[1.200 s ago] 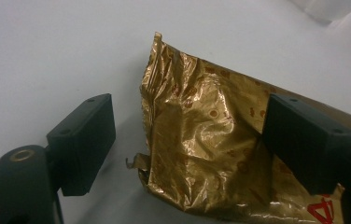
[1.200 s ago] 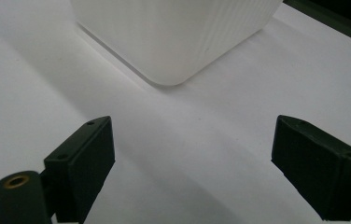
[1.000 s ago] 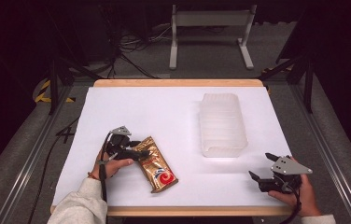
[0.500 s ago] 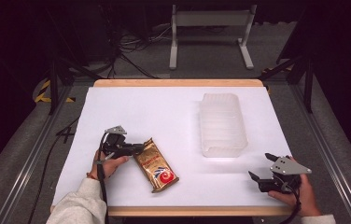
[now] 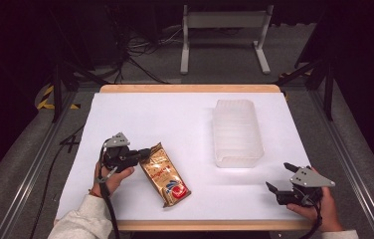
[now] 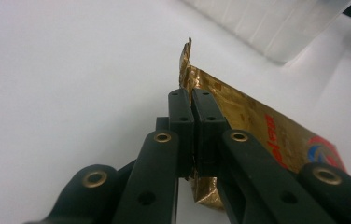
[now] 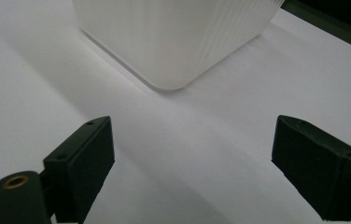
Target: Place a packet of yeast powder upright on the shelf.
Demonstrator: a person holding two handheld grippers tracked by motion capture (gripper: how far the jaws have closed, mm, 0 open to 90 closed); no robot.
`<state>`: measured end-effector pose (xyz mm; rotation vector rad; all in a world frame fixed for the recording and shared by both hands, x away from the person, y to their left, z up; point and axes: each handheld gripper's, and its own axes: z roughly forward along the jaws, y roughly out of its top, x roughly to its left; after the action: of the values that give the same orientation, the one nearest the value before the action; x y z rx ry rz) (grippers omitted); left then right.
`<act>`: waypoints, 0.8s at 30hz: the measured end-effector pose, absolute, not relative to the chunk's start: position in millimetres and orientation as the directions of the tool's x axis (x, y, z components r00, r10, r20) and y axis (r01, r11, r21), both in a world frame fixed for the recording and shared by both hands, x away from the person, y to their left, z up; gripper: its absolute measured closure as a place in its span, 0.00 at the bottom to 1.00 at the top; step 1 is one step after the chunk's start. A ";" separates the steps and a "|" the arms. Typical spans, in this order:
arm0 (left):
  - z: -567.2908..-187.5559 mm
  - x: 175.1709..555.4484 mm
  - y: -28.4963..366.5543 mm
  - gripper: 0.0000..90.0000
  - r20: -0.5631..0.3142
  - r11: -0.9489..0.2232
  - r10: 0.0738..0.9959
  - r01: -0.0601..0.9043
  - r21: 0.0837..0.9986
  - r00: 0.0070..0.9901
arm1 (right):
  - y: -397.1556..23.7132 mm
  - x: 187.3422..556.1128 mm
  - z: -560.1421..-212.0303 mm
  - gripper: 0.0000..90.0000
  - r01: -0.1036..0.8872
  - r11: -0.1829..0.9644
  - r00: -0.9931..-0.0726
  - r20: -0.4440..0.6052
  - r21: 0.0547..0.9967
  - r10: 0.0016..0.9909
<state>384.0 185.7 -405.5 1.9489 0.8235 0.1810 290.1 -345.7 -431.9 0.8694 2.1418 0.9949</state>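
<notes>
The white table (image 5: 185,119) was brightly lit from above against dark surroundings, soft shadows were cast, and near jaws were blurred in both gripper views.

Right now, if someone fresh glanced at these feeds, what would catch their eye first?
The gold snack packet on the white table, near its front left, with the left gripper shut on its far end. Next, the clear ribbed plastic container right of centre, and the right gripper open and holding nothing at the front right corner.

Only the plastic tub (image 5: 238,133) blocks the open table (image 5: 175,114)
</notes>
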 end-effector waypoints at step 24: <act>-340.7 332.0 152.1 0.98 -0.079 -0.273 0.498 0.243 0.931 0.864 | -351.6 287.8 -431.5 0.16 0.310 0.472 -0.559 -0.243 0.825 0.793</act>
<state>332.0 152.1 -340.7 1.8645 0.5542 0.2710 287.8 -351.6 -431.5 0.9102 2.0973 1.0000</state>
